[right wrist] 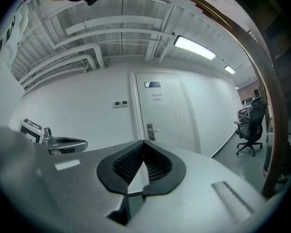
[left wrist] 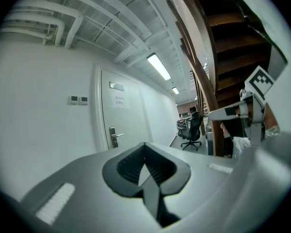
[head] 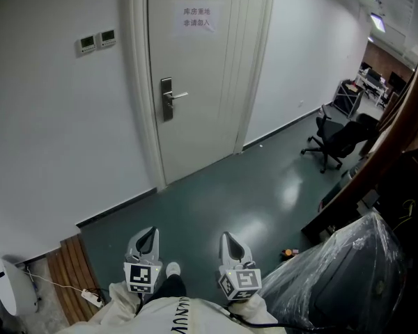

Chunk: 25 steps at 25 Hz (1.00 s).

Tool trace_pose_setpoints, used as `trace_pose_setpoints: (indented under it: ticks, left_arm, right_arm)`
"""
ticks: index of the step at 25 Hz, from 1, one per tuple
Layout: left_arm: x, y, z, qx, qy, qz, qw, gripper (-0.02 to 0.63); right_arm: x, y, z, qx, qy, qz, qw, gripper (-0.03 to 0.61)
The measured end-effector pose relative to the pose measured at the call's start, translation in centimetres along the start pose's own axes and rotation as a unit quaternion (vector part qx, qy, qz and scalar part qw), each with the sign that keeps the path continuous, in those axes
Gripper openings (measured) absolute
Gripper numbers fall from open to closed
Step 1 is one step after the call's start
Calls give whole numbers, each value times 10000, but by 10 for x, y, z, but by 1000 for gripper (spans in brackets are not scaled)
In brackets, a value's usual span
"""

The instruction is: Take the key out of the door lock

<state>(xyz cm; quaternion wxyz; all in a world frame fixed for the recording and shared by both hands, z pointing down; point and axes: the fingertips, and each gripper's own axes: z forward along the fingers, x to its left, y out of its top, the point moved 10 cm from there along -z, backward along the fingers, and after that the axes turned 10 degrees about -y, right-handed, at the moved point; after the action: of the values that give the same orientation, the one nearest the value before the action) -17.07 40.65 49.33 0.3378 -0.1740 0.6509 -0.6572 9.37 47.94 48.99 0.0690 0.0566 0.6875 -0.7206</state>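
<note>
While the person stands well back from the door [head: 195, 82], both grippers are held low and close to the body over the dark floor [head: 230, 193]. The left gripper [head: 147, 236] has its fingers clenched together with nothing between them, and the right gripper [head: 229, 245] is clenched and empty as well. Both point roughly toward the door, the two side by side but apart.

The white door is closed. Its lock plate [head: 167, 99] sits at the left edge of the door leaf, its long axis upright, and the lever handle [head: 179, 95] sticks out level toward the right. The key would be at this plate, but it is too small to make out from here, so which way it points cannot be told. A paper notice [head: 196, 18] is stuck higher on the door. An office chair [head: 331, 141] stands well to the right, down the corridor.
</note>
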Motion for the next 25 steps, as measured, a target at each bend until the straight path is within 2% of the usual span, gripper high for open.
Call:
trace_pose_setpoints:
  ticks: [10,25]
  left_arm:
    - [32,-16,44,76,-23,-202,9998,0]
    - [136,-28,134,232,-163,-308,9991,0]
  right_arm:
    - [2,-2,59,161,11,-164,9997,2]
    - [29,2,194,360,-15,-152,9992,2]
